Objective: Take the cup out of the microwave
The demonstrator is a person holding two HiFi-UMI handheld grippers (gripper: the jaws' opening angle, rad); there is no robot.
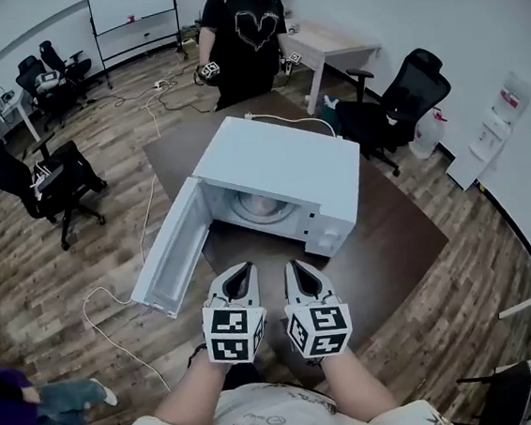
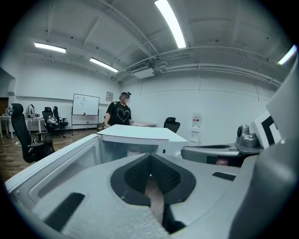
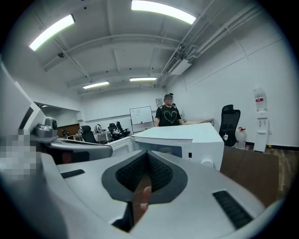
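The white microwave point(image 1: 289, 162) stands on a dark brown table point(image 1: 399, 230), its door point(image 1: 168, 253) swung wide open to the left. Inside the cavity a pale cup point(image 1: 266, 204) rests on the turntable, and it shows dimly in the left gripper view as the cup point(image 2: 133, 151). Side by side in front of the opening, short of it, are my left gripper point(image 1: 242, 271) and right gripper point(image 1: 295, 269). Both are shut, with nothing between the pads. The left gripper point(image 2: 150, 157) points at the cavity. The right gripper point(image 3: 147, 155) points at the microwave point(image 3: 187, 140) and its control panel.
A person in a black shirt point(image 1: 245, 34) stands behind the table. Black office chairs point(image 1: 50, 178) stand at the left and another chair point(image 1: 404, 98) at the right. A white cable point(image 1: 115, 303) trails over the wooden floor below the open door.
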